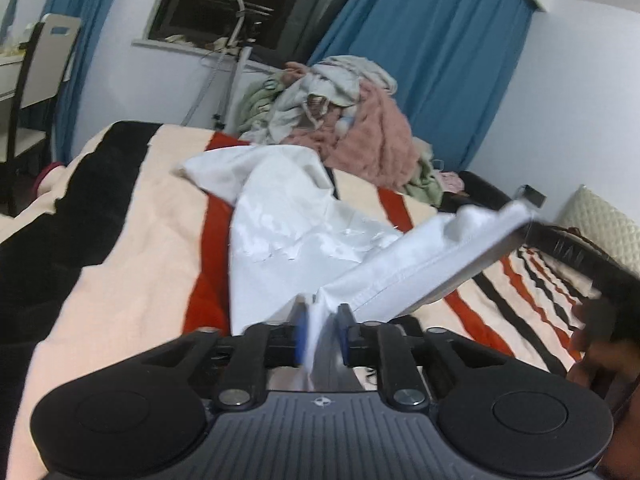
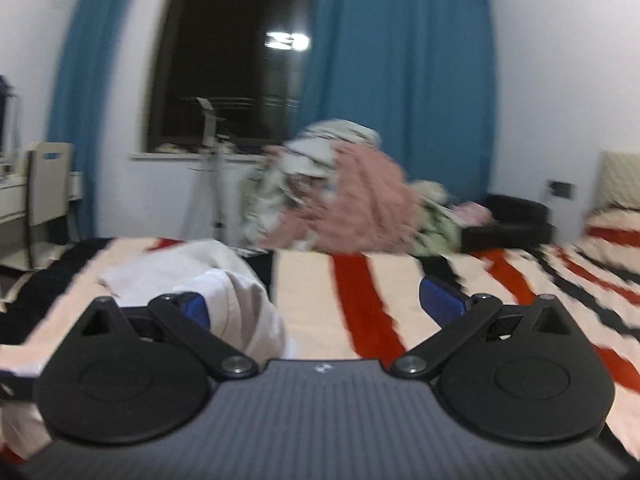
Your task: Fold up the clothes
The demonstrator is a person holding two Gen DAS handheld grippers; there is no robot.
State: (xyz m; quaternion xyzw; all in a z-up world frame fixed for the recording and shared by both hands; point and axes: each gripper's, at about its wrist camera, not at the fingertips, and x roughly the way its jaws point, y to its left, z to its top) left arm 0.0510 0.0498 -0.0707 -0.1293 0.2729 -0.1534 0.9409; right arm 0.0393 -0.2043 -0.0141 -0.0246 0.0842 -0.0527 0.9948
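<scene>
So the white shirt (image 1: pixel 280 216) is spread across the middle of the striped bed (image 1: pixel 132 240), one edge lifted. The left hand-held gripper (image 1: pixel 323 332) has a fold of it between its barely parted jaws. The right hand-held gripper (image 2: pixel 316 304) is wide apart, holding nothing. Laundry pile (image 1: pixel 352 120) sits at the bed's far edge.

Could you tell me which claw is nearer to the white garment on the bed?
Left. The left claw has the white garment between its pads; the right claw stands open beside it.
</scene>
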